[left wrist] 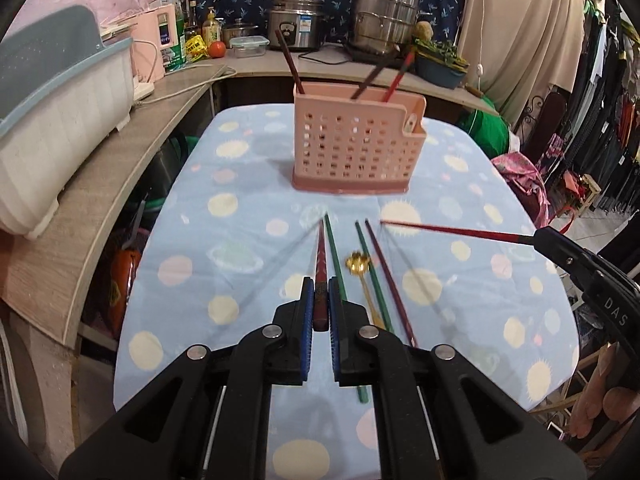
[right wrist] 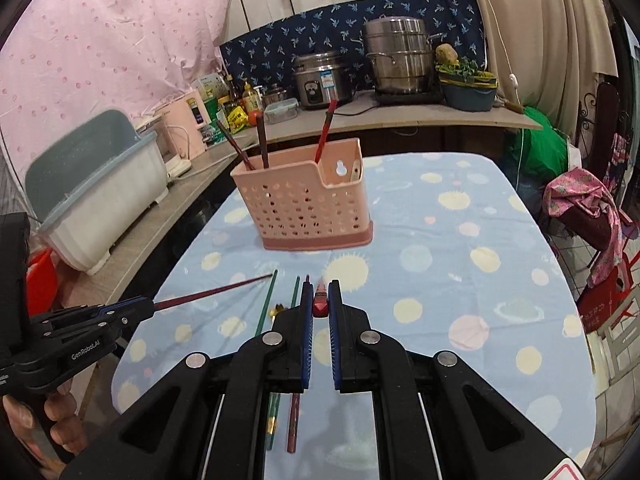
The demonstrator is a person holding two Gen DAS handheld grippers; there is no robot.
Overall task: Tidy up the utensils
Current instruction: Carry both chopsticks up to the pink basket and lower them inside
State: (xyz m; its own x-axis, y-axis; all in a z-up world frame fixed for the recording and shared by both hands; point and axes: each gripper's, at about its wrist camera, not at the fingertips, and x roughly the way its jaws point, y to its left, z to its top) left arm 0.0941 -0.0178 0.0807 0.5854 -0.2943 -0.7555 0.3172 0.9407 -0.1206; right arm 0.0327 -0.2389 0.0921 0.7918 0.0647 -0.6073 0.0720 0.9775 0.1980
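Our left gripper is clenched on a dark red chopstick, which sticks out ahead of the blue pads and is lifted off the table. Our right gripper grasps a brighter red chopstick the same way; from the left wrist view that stick juts out sideways. Below and just right of the left fingers, two green chopsticks, a maroon one and a small gold spoon lie on the dotted blue tablecloth. Farther ahead stands the pink holder with three chopsticks upright inside.
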